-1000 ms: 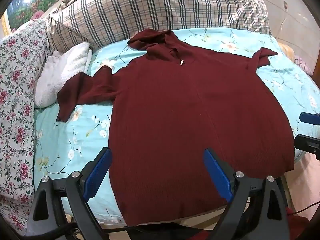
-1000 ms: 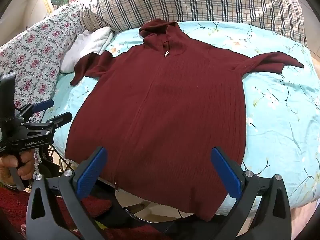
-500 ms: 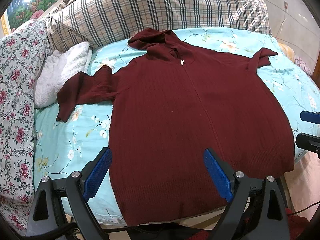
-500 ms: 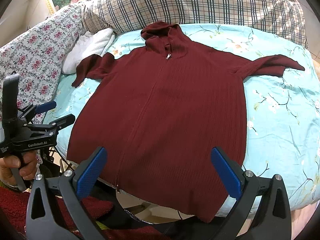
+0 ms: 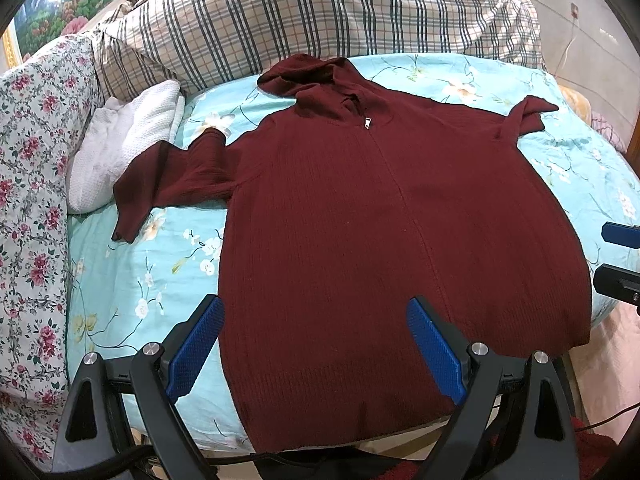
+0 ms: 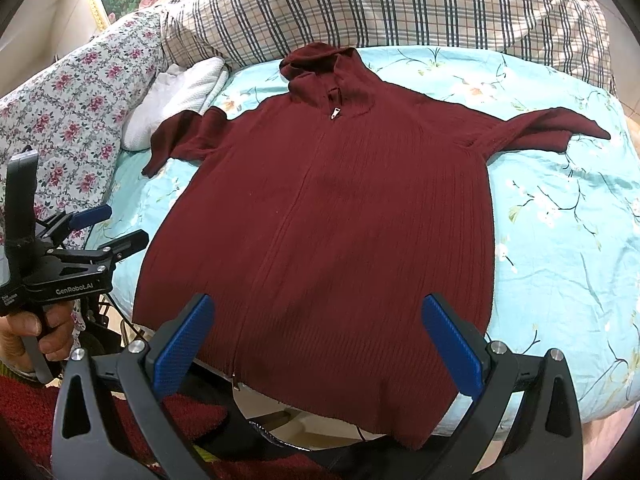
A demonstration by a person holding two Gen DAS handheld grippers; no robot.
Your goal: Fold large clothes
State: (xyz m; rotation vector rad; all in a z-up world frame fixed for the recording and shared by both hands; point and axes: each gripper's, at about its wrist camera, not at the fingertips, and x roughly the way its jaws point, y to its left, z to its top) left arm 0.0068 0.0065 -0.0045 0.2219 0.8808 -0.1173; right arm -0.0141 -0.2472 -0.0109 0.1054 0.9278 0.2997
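A dark red zip hoodie lies spread flat, front up, on a light blue floral bed sheet, hood toward the pillows, both sleeves out to the sides. It also shows in the right wrist view. Its hem hangs over the bed's near edge. My left gripper is open and empty, above the hem's left part. My right gripper is open and empty, above the hem's middle. The left gripper also shows at the left of the right wrist view, held in a hand.
Plaid pillows lie along the back. A floral quilt lies at the left, with a white folded towel beside the hoodie's left sleeve. A red rug is on the floor below the bed edge.
The right wrist view has shifted slightly nearer and lower toward the hoodie. The left gripper has hardly moved. The hoodie lies as before.
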